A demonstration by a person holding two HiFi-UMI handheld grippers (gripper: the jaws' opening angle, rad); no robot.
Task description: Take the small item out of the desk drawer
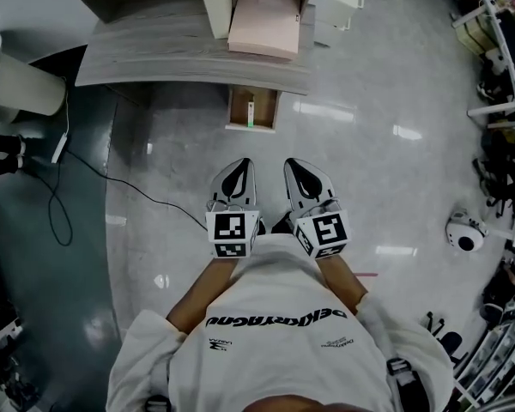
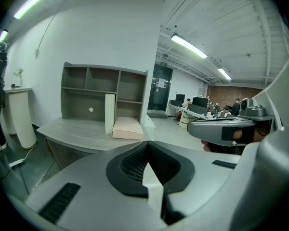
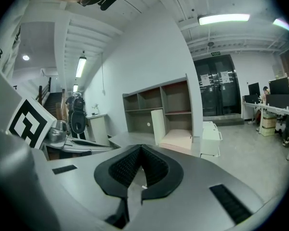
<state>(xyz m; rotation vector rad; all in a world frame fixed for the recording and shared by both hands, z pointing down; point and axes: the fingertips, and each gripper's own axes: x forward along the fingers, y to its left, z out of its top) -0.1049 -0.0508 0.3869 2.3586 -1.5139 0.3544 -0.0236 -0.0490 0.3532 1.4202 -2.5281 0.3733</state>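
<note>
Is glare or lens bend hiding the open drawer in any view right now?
Head view: bright reflections sit on the glossy floor just right of the drawer, but its inside stays readable. Left gripper view: strong fisheye bend and dark corners; the desk is sharp, the drawer is not seen. Right gripper view: same bend, and the ceiling lamp is blown out white.
</note>
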